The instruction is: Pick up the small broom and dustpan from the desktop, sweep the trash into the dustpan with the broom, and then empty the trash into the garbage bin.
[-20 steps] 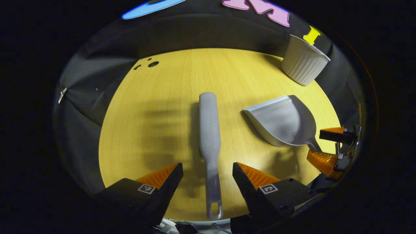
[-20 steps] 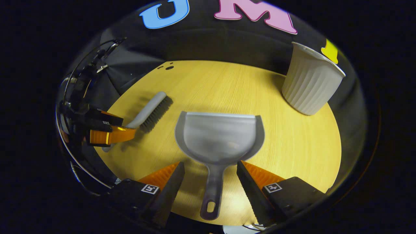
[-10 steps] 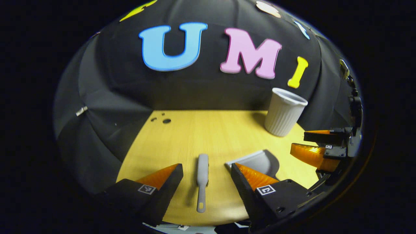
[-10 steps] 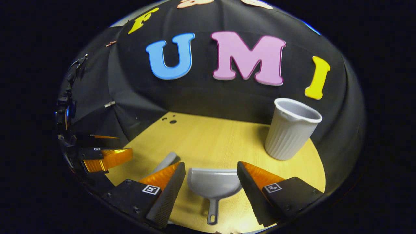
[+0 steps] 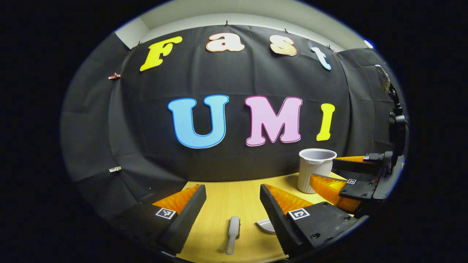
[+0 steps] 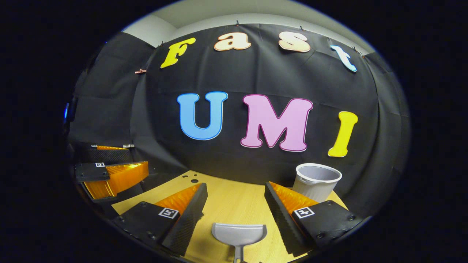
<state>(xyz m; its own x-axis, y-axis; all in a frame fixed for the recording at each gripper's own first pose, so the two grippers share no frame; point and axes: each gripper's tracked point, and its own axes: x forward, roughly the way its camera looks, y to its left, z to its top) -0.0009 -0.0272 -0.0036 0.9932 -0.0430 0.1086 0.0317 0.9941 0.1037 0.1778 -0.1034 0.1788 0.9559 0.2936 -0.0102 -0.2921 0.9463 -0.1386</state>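
Left gripper view: the left gripper (image 5: pixel 233 197) hangs above the bench (image 5: pixel 219 204) with its tongs spread, pinching nothing. The small broom (image 5: pixel 233 229) lies flat near the front edge, handle toward the camera. The dustpan (image 5: pixel 266 225) peeks out just beside it, and the garbage bin (image 5: pixel 315 169) stands upright at the back right corner.

Right gripper view: the right gripper (image 6: pixel 236 195) is likewise spread over the dustpan (image 6: pixel 239 233); the left gripper (image 6: pixel 109 170) waits at the left edge.

No trash is visible, so this fits either tools awaiting pickup or tools laid down after emptying.
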